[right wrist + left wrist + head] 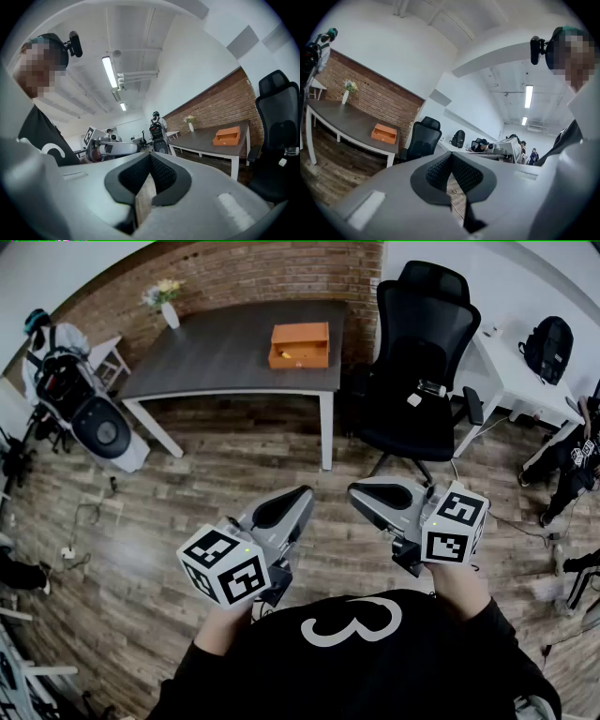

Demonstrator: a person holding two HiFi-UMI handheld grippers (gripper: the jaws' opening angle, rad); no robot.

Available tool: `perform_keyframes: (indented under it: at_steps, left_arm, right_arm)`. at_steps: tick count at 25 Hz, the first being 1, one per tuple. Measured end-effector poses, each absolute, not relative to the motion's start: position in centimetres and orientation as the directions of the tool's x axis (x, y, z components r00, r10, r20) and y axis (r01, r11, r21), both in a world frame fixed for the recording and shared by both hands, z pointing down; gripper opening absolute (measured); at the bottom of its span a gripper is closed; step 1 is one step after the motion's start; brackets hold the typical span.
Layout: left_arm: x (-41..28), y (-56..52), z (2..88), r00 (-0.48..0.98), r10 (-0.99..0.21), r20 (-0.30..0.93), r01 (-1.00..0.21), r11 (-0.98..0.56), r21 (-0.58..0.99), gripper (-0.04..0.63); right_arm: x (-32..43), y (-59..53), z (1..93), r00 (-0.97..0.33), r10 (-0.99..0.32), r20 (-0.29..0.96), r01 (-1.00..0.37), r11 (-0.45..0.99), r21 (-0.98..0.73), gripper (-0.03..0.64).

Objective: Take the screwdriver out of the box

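Observation:
An open orange box (300, 345) lies on the dark table (225, 362) by the brick wall, well ahead of me across the wooden floor. It also shows as the orange box (384, 133) in the left gripper view and the orange box (228, 136) in the right gripper view. What lies inside it is too small to make out. My left gripper (305, 493) and right gripper (356, 491) are held side by side close to my body, both pointing toward the table. Each one is shut with nothing between its pads: left gripper (451, 157), right gripper (150, 157).
A black office chair (417, 362) stands right of the table. A white vase with flowers (169, 310) sits on the table's far left corner. A white desk (511, 371) with a backpack (548, 348) is at the right, and wheeled equipment (89, 409) at the left.

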State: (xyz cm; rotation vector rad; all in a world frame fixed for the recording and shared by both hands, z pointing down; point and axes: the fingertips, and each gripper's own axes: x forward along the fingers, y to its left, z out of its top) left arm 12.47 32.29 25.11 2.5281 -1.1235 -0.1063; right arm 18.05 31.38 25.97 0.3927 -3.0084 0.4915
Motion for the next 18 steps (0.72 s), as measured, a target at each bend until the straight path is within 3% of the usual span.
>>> perform_keyframes:
  at_steps: [18]
  left_arm:
    - [11.5, 32.7, 26.0, 0.674, -0.731, 0.110, -0.714, -0.605, 0.354, 0.012]
  right_arm:
    - [17.2, 31.0, 28.0, -0.956, -0.259, 0.136, -0.291, 0.896, -0.334, 0.002]
